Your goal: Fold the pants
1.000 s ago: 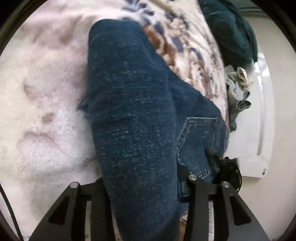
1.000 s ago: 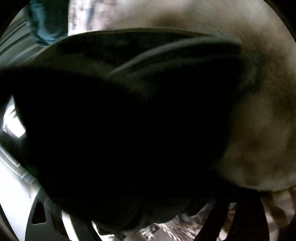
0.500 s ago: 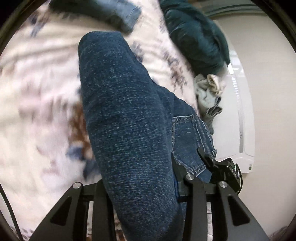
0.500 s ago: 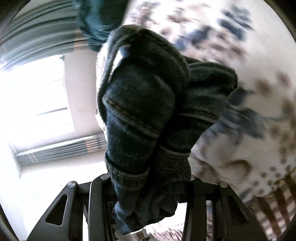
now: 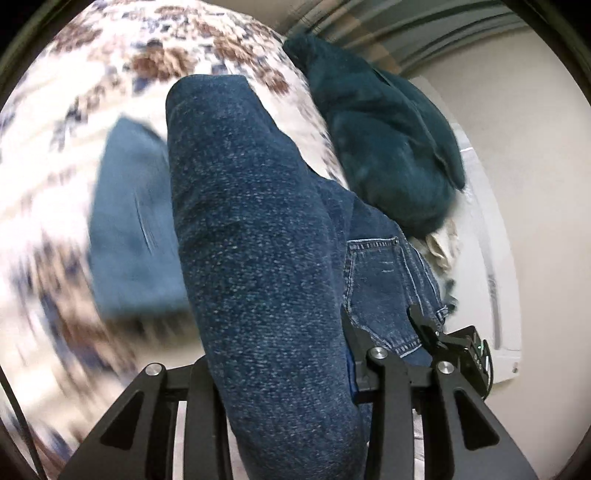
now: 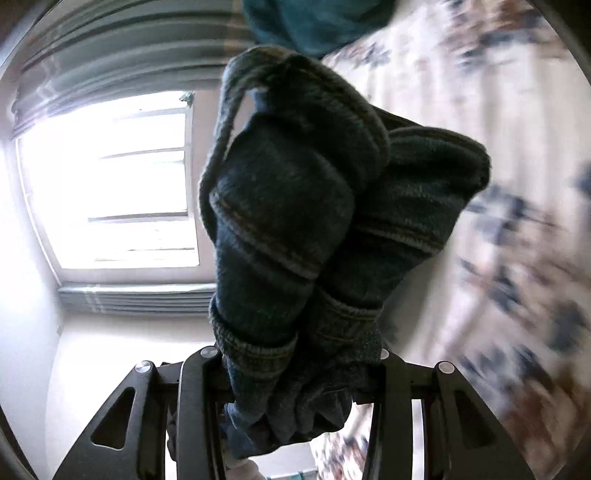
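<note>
Looking along the left gripper [image 5: 286, 373] first: fingers pinching a thick folded bundle of dark blue jeans [image 5: 258, 240], denim filling the whole gap between the two black jaws. Rising away from the camera as a rounded fold, topping out near the far middle of the view. Back pocket [image 5: 384, 291] showing on the right side of the bundle, stitching clear. Just beyond that pocket, low right, the other black gripper body poking in against the denim. Beneath it all, a fluffy blanket [image 5: 74, 110] in white with brown and navy blotches, smeared by blur on the left. Lying on that blanket to the left of the bundle, a lighter blue garment [image 5: 129, 229], also blurred. Far right, a heap of dark teal cloth [image 5: 384, 147], with a pale crumpled piece [image 5: 439, 247] tucked at its near edge, and a white panel [image 5: 491, 258] against the wall.

Switching to the right gripper [image 6: 295, 373]: fingers clamped on bunched jeans [image 6: 295, 229] as well, hems and seam lines stacked in rolls, fabric spilling below the jaws toward the camera. Held up off the patterned blanket [image 6: 498, 184], which blurs past on the right. Bright window [image 6: 110, 184] on the left, striped curtain above it, teal cloth [image 6: 314, 22] at the far top edge.
</note>
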